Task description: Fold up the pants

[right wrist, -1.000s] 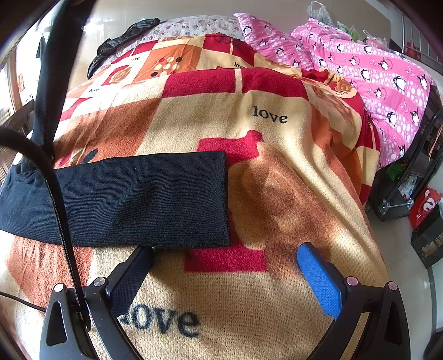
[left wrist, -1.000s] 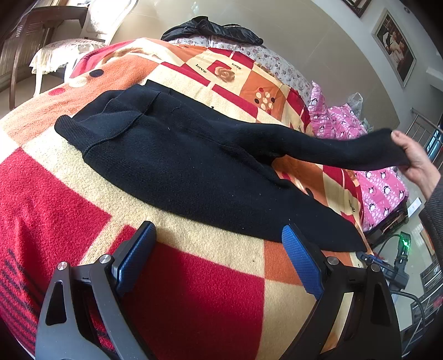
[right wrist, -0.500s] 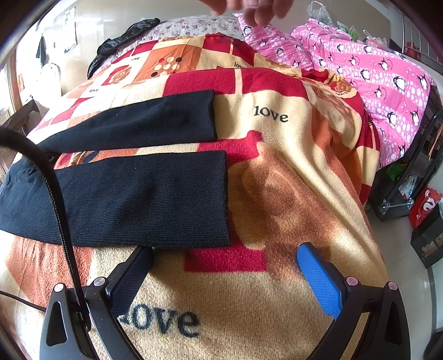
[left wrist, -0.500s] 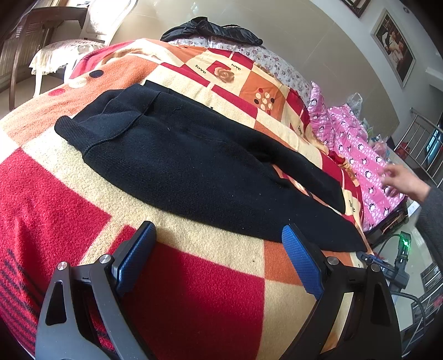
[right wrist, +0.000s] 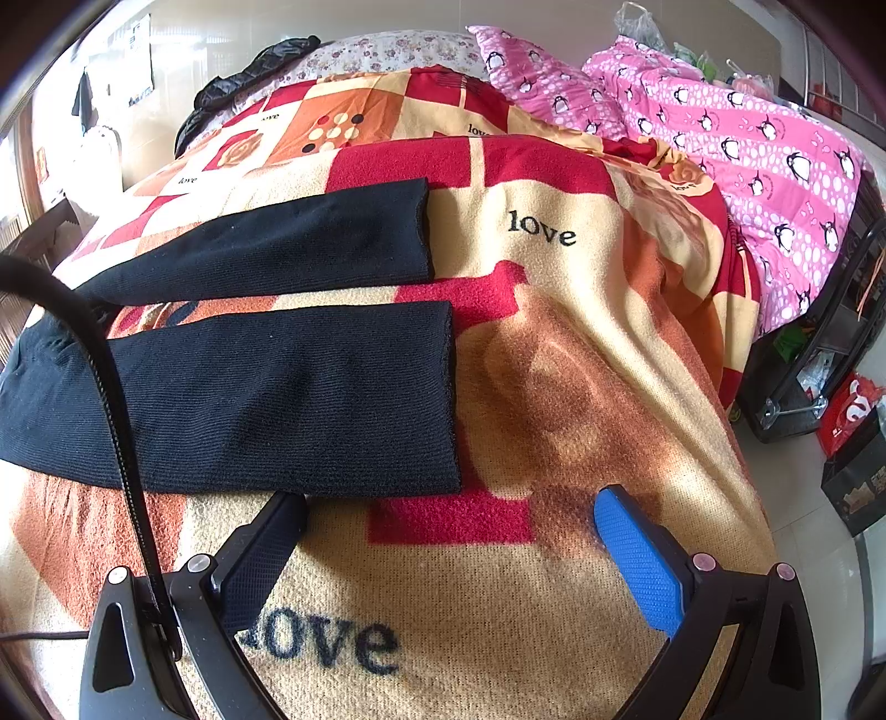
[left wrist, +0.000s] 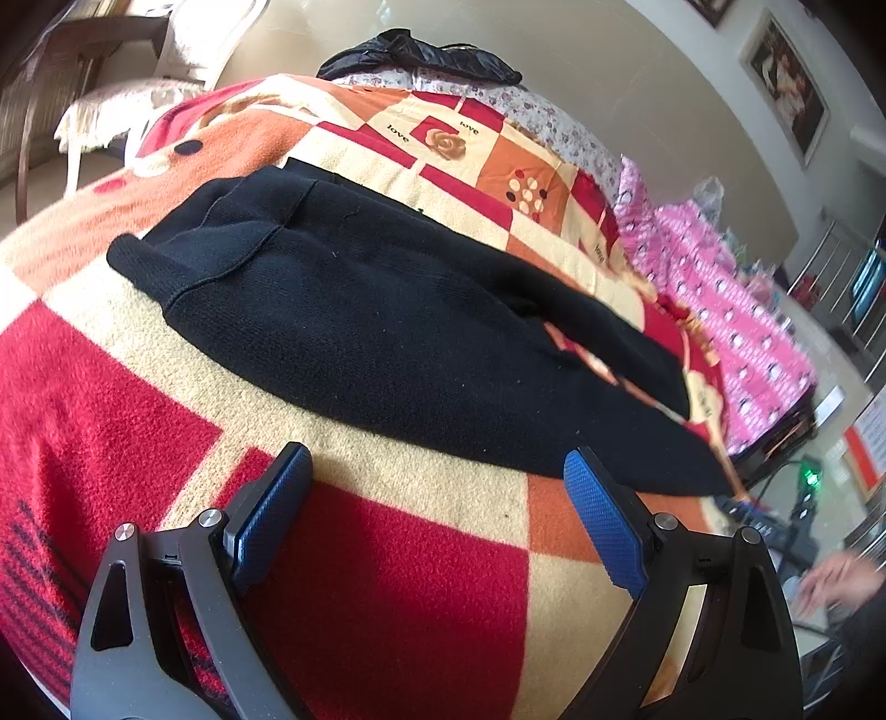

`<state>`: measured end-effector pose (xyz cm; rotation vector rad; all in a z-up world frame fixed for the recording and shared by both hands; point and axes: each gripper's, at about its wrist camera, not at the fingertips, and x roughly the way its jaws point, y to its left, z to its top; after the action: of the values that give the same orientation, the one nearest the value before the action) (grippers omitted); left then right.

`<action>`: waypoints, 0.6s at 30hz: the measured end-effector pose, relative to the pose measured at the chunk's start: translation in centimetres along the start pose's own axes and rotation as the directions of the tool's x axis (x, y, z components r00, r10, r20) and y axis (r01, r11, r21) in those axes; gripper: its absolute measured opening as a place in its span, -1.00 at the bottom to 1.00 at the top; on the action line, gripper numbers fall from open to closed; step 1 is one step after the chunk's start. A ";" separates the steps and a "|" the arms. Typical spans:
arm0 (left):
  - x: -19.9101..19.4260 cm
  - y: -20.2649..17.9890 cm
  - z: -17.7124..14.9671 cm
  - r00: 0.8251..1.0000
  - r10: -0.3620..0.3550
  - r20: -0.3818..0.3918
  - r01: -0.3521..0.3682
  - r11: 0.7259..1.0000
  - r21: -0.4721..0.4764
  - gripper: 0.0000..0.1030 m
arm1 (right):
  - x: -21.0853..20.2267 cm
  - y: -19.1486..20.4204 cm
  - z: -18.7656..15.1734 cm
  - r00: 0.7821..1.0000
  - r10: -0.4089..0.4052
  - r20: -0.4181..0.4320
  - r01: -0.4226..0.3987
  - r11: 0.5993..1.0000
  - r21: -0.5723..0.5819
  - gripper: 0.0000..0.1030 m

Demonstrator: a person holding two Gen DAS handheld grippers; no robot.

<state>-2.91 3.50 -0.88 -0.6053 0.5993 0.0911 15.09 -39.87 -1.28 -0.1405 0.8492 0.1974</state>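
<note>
Black knit pants (left wrist: 387, 321) lie spread flat on the patterned blanket (left wrist: 387, 581), waistband at the left, both legs running right. In the right wrist view the two leg ends (right wrist: 288, 399) lie side by side with a strip of blanket between them. My left gripper (left wrist: 437, 520) rests open on the blanket just in front of the near leg, holding nothing. My right gripper (right wrist: 448, 548) is open too, its left finger (right wrist: 266, 554) touching the near leg's hem edge. A bare hand (left wrist: 836, 581) shows at the lower right, off the bed.
A pink penguin quilt (right wrist: 747, 138) lies along the far right of the bed. A black jacket (left wrist: 421, 52) sits at the head. A chair (left wrist: 111, 94) stands at the left. Boxes and bags (right wrist: 853, 443) stand on the floor past the bed's right edge. A cable (right wrist: 116, 399) crosses my right view.
A hand held one pant leg up in the air, then laid it flat beside the other leg. The hand has drawn back off the bed. Both grippers stayed still.
</note>
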 end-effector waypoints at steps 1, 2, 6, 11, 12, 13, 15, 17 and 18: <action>-0.1 0.3 0.0 1.000 -0.019 0.006 0.019 1.000 -0.018 0.80 | 0.0 0.0 0.0 1.000 0.000 0.000 0.000 1.000 0.000 1.00; -0.2 0.5 0.1 1.000 -0.026 0.009 0.026 0.999 -0.025 0.80 | 0.0 0.0 0.0 1.000 0.000 0.000 0.000 1.000 0.000 1.00; 0.0 -0.2 -0.1 1.000 0.005 0.005 -0.005 1.000 0.002 0.80 | 0.0 0.0 0.0 1.000 0.000 0.001 0.000 1.000 0.000 1.00; 0.0 -0.2 -0.2 1.000 0.003 0.009 -0.003 1.000 0.000 0.80 | -0.1 -0.2 0.1 1.000 0.000 0.004 0.000 1.000 0.000 1.00; -0.1 -0.2 -0.3 1.000 0.003 0.010 -0.003 1.000 -0.001 0.80 | -0.1 -0.2 0.2 1.000 0.001 0.004 -0.001 1.000 0.000 1.00; 0.0 -0.5 -0.3 1.000 0.010 0.010 -0.010 1.000 0.004 0.80 | 0.0 -0.1 0.1 1.000 0.001 0.006 -0.001 1.000 0.000 1.00; 0.0 -0.5 -0.3 1.000 0.019 0.011 -0.019 1.000 0.008 0.80 | 0.1 -0.1 0.0 1.000 -0.001 0.004 0.001 1.000 -0.001 1.00; 0.1 -0.6 -0.3 1.000 0.024 0.010 -0.024 1.000 0.011 0.80 | 0.1 0.0 0.0 1.000 0.002 0.005 -0.002 1.000 0.001 1.00; 0.1 -0.6 -0.3 1.000 0.023 0.011 -0.023 1.000 0.009 0.80 | 0.1 0.0 0.0 1.000 0.001 0.005 -0.001 1.000 0.000 1.00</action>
<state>-2.83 2.88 -0.81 -0.5884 0.5964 0.1131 15.15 -39.83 -1.42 -0.1397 0.8447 0.1988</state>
